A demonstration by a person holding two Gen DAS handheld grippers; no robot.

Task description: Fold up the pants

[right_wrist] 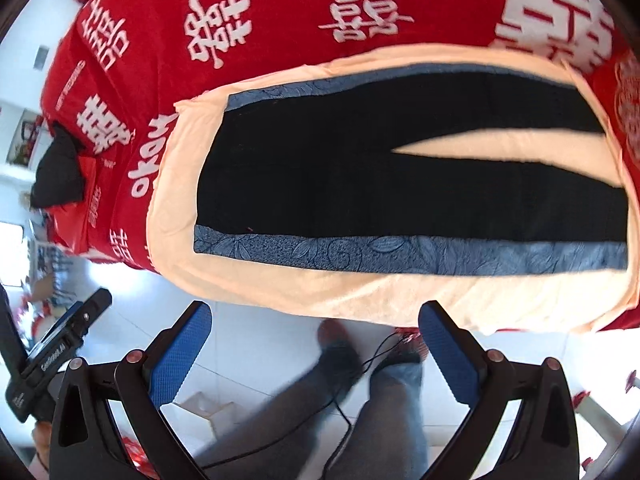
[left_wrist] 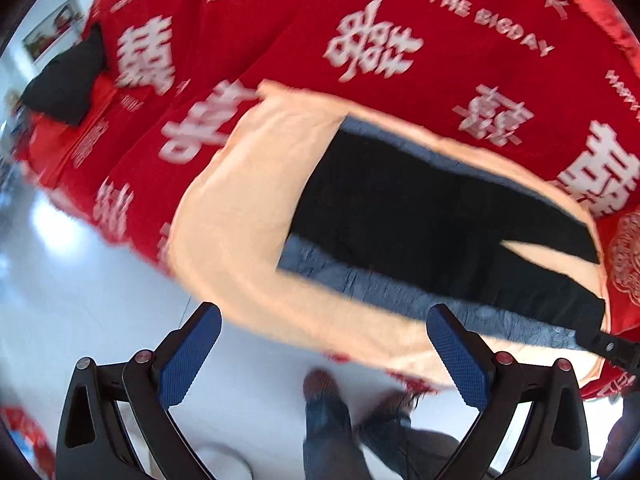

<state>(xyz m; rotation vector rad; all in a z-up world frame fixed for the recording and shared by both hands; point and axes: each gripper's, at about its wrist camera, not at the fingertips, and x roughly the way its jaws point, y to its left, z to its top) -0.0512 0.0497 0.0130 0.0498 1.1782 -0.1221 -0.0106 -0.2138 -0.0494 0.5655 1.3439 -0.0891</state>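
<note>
Black pants [right_wrist: 360, 176] with blue patterned side stripes lie spread flat on a peach cloth [right_wrist: 280, 288] on the bed, waistband to the left, legs parted to the right. They also show in the left wrist view [left_wrist: 420, 216]. My left gripper [left_wrist: 324, 344] is open and empty, held above the floor just off the bed's near edge. My right gripper [right_wrist: 316, 340] is open and empty, also short of the near edge of the cloth. Neither touches the pants.
A red bedspread [right_wrist: 280, 20] with white characters covers the bed. A black cloth [left_wrist: 68, 80] lies at its far left. The person's legs and shoes [right_wrist: 340, 352] stand on the white floor below, with a black cable. The other gripper's body [right_wrist: 52, 356] shows at left.
</note>
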